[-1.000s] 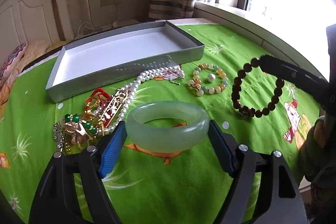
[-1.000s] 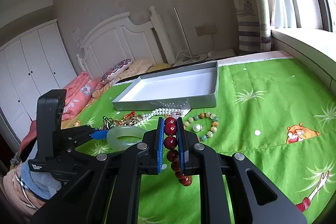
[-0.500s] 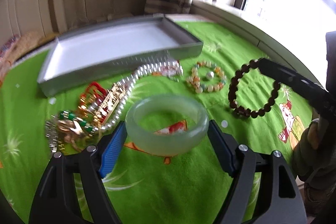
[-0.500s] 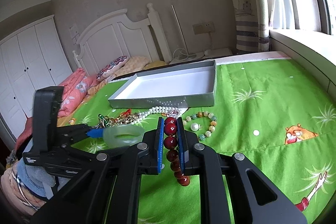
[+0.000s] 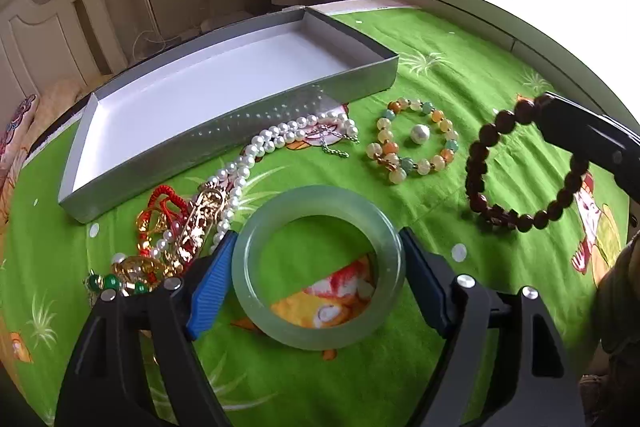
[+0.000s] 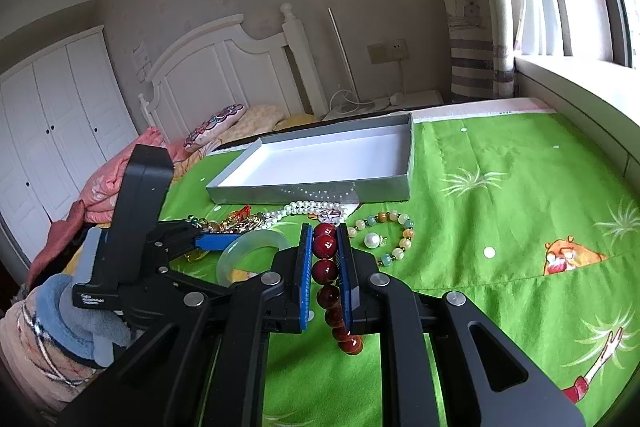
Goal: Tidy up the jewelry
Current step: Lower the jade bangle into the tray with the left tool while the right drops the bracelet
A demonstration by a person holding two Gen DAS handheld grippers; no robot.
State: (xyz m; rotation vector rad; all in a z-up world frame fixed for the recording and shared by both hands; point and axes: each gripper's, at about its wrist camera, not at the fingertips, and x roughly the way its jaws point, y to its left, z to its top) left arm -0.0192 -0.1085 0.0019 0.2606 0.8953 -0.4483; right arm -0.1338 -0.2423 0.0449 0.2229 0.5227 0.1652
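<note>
1. The left gripper (image 5: 318,267) grasps the pale green jade bangle (image 5: 318,339) across its width, one blue pad on each side, and holds it over the green bedspread (image 5: 460,67) on the near side of the grey tray (image 5: 360,83).
2. The right gripper (image 6: 325,263) is clenched on the dark red bead bracelet (image 6: 325,246), which hangs from it as a loop, to the right of the tray's near right corner.
3. The tray holds nothing, so the step in hand appears to be carrying both pieces into it.
4. To do it well, I would lift the bangle clear of the tray's near wall, keep it level so the smooth ring cannot slip from the pads, and lower it to the white floor before letting go.
5. The hanging bracelet may swing; I would let it settle on the tray floor first, apart from the bangle.
6. Against the tray's near wall lies a pearl necklace (image 5: 256,151), running into a gold and red tangle (image 5: 176,227) at the near left.
7. A pastel bead bracelet (image 5: 414,141) with a loose pearl (image 5: 420,133) inside sits off the near right corner.
8. The pearls lie in the direct path, so go over them, not through.
</note>
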